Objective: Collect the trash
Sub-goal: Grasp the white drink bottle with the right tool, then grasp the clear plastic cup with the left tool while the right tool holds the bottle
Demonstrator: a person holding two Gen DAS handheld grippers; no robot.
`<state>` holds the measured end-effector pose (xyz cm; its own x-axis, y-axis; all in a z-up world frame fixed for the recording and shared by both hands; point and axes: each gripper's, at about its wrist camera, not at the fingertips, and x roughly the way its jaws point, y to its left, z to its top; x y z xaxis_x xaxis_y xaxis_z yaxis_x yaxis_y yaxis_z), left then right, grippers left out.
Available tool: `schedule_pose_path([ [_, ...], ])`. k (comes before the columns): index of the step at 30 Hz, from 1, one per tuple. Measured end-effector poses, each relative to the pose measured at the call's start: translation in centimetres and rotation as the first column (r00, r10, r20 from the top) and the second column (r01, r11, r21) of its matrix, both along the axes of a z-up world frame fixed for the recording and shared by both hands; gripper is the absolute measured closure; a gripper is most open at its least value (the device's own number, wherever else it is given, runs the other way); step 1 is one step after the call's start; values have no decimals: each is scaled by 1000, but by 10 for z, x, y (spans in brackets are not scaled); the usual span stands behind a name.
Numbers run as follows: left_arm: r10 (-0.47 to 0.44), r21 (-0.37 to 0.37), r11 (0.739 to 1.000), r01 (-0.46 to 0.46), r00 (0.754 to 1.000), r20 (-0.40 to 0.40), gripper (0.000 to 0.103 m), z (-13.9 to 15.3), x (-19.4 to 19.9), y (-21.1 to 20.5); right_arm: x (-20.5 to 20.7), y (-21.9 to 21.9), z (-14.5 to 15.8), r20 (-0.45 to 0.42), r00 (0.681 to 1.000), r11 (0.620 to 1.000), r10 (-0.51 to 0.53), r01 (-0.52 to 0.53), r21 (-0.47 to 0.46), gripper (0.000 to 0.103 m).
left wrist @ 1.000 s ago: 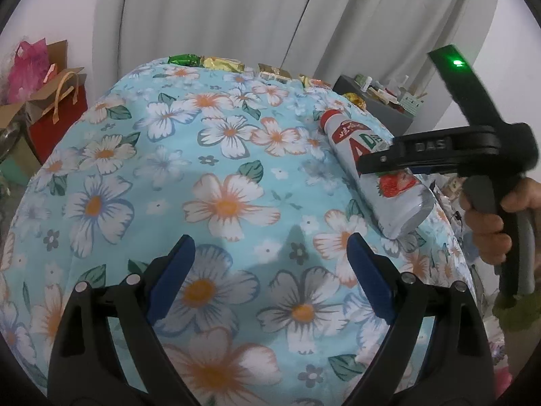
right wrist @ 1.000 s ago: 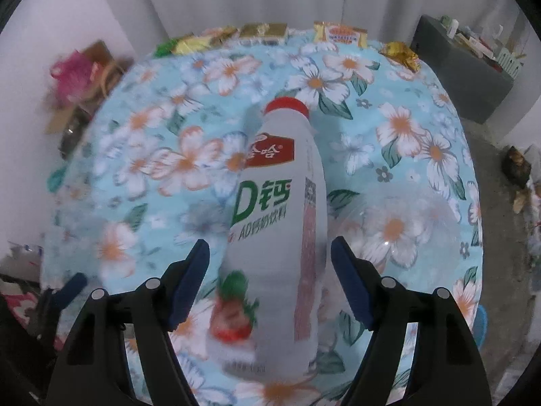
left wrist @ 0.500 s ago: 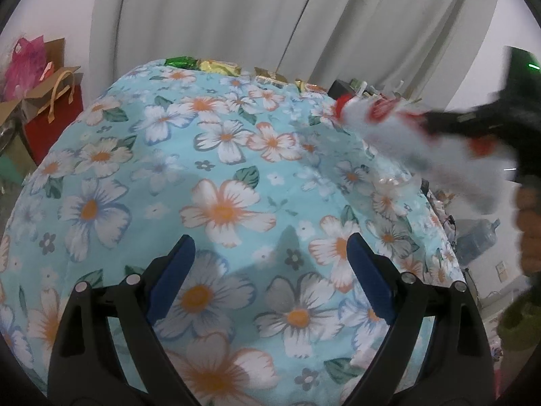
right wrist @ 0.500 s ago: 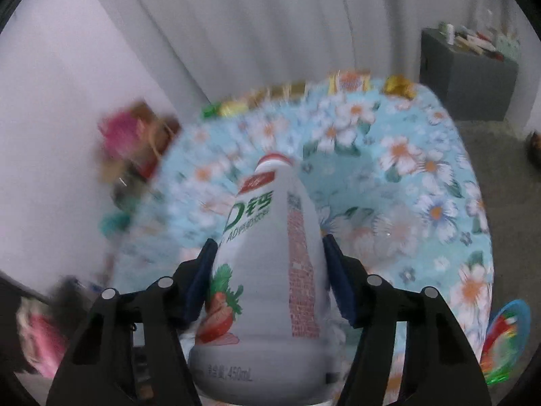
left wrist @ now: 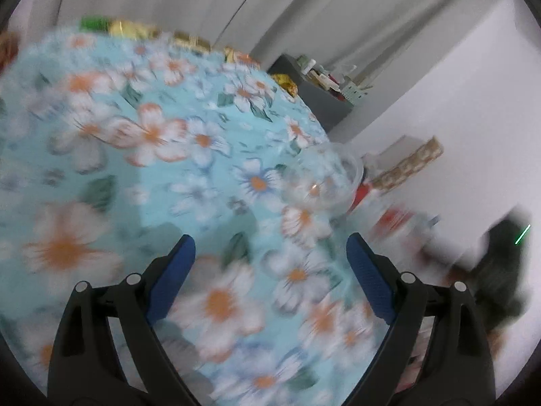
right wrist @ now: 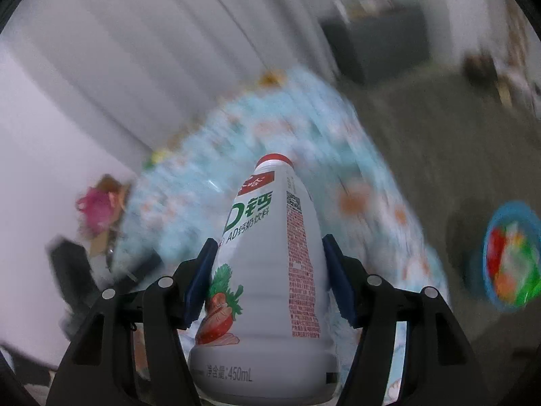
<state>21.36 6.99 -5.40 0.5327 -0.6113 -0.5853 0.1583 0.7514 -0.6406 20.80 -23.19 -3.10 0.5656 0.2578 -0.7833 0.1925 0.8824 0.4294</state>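
My right gripper [right wrist: 269,242] is shut on a white milk-drink bottle [right wrist: 267,270] with a red cap and a strawberry picture, and holds it in the air past the table's edge. My left gripper [left wrist: 269,240] hovers over the floral tablecloth [left wrist: 152,176]. Its jaws are closing with nothing between them. A clear plastic cup [left wrist: 324,182] lies near the table's right edge, ahead of the left gripper. Several snack wrappers [left wrist: 132,28] line the far edge. A dark blur with a green light [left wrist: 500,270] at the right of the left wrist view is the other gripper.
A blue basket [right wrist: 514,204] with colourful rubbish in it stands on the grey floor to the right of the table. A grey cabinet [left wrist: 321,101] stands by the curtain. A pink bag [right wrist: 98,206] sits left of the table. Both views are blurred.
The right gripper shut on the bottle, lifted it off the table and swung it out past the right edge. The left gripper turned right and its jaws narrowed a little.
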Motion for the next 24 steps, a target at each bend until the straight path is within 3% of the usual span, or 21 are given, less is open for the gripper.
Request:
schedule_pose_path([
  [3,-16,-90,996,8,996,-93,36,-12,29,-7,-2,-7,-37,-71,998,993,2,6,118,43],
  [4,-16,-111,994,1,991,-134,43,-17,41,-12,-3,-7,-41,-65,998,990,6,4,144,43],
  [6,-17,-134,991,-7,984,-178,48,-26,57,-20,-5,-8,-44,-49,999,986,3,5,167,43],
  [9,-21,-92,996,2,978,-206,51,-31,74,-38,-5,-15,-49,-39,999,979,3,5,205,43],
  [13,-48,31,998,53,987,-154,51,-22,83,-69,-9,-19,-55,-16,1000,968,6,-2,252,43],
  [15,-58,140,987,74,992,-116,54,-21,85,-89,-15,-21,-55,-7,1000,963,2,0,268,43],
  [18,-84,259,961,95,995,-53,67,-18,82,-107,-18,-26,-55,1,1000,959,-6,5,284,43],
  [20,-96,282,954,105,994,-45,86,-17,79,-111,-23,-28,-52,8,1000,962,-14,11,274,43],
  [24,-90,268,959,94,996,-26,93,-12,75,-108,-36,-34,-48,15,1000,964,-25,20,264,44],
])
